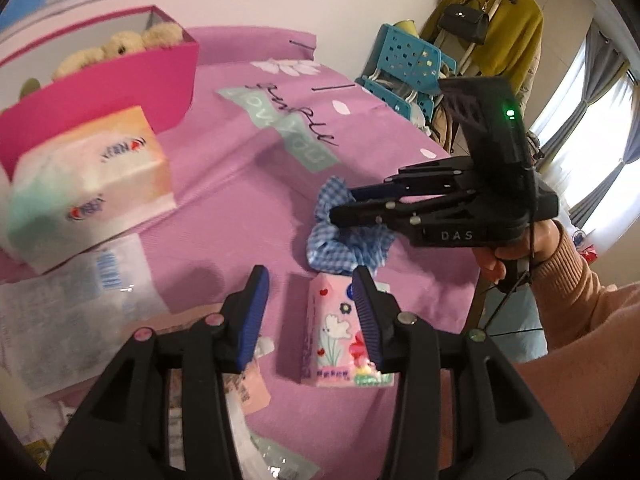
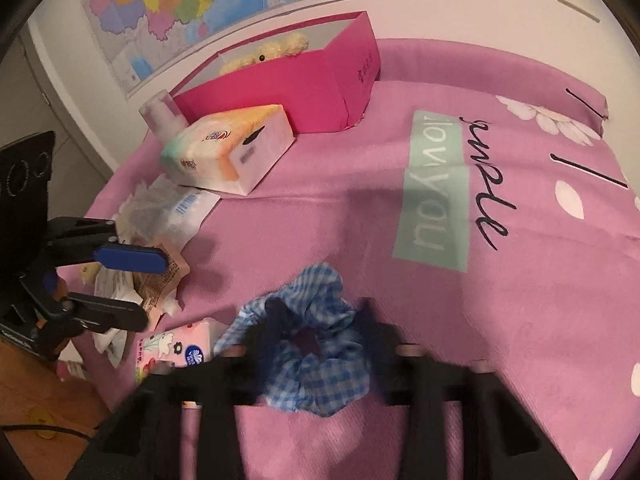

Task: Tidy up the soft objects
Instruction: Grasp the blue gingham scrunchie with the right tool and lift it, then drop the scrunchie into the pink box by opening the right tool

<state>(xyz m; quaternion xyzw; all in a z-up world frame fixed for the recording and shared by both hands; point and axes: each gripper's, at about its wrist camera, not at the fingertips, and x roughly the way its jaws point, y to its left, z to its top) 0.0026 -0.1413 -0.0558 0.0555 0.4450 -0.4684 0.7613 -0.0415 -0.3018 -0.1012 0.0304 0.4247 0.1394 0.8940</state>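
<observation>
A blue gingham scrunchie (image 2: 316, 356) lies on the pink sheet (image 2: 400, 216); it also shows in the left wrist view (image 1: 348, 244). My right gripper (image 2: 320, 320) is open with its blurred fingers on either side of the scrunchie; in the left wrist view the right gripper (image 1: 340, 204) reaches over it from the right. My left gripper (image 1: 308, 304) is open and empty above a small pink floral tissue pack (image 1: 340, 336), which also shows in the right wrist view (image 2: 176, 350). A pink box (image 1: 120, 80) at the back holds a cream plush toy (image 1: 120, 46).
A pastel tissue pack (image 2: 228, 148) lies in front of the pink box (image 2: 288, 80). Flat wrappers and packets (image 2: 160, 240) are piled at the left edge of the sheet. A blue plastic rack (image 1: 404, 68) and hanging clothes (image 1: 492, 20) stand beyond the bed.
</observation>
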